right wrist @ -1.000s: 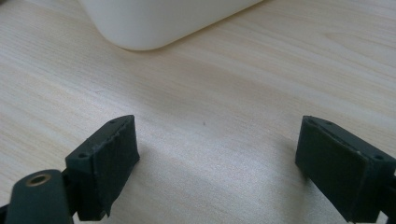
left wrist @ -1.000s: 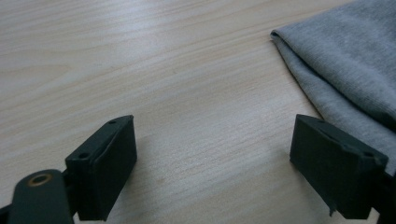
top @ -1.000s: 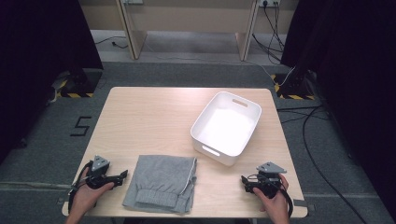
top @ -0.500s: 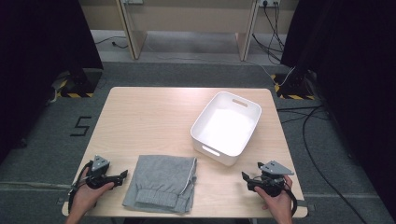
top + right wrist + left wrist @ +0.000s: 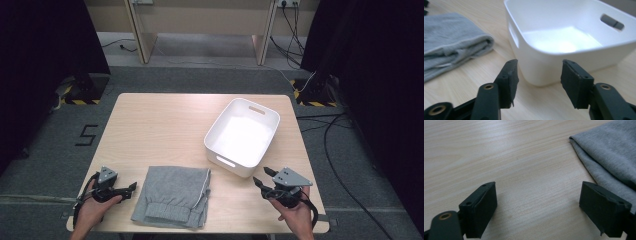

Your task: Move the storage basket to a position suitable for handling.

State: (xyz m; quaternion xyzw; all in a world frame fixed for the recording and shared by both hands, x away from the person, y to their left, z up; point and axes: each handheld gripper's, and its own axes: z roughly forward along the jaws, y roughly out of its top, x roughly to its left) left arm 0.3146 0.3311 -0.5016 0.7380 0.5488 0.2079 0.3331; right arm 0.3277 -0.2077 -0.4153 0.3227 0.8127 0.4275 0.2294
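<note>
From the high view, a folded grey garment [image 5: 172, 196] is lying on the desk [image 5: 165, 125] close to its near edge, a little left of the middle. A white plastic bin [image 5: 243, 136] is sitting toward the right side of the desk, turned at an angle, its inside bare. The left gripper [image 5: 131, 188] is resting near the near left corner, held by the person's left hand [image 5: 92, 210], and is pointing at the garment's left edge from just beside it. The right gripper [image 5: 263, 176] is sitting near the near right corner in the right hand [image 5: 295, 212], its tips aiming toward the bin's near corner and staying apart from it.

In the left gripper view, the jaws are standing wide apart with bare wood between them, so the tool is released and grasping nothing. The grey garment [image 5: 609, 160] is lying at the right, its edge running down behind the right-hand jaw.

In the right gripper view, the jaws are likewise spread and gripping nothing. The bin's rounded corner [image 5: 541, 72] is rising just past the gap between them, and the garment's folded edge [image 5: 454, 47] is lying to the left of it on the wood.
</note>
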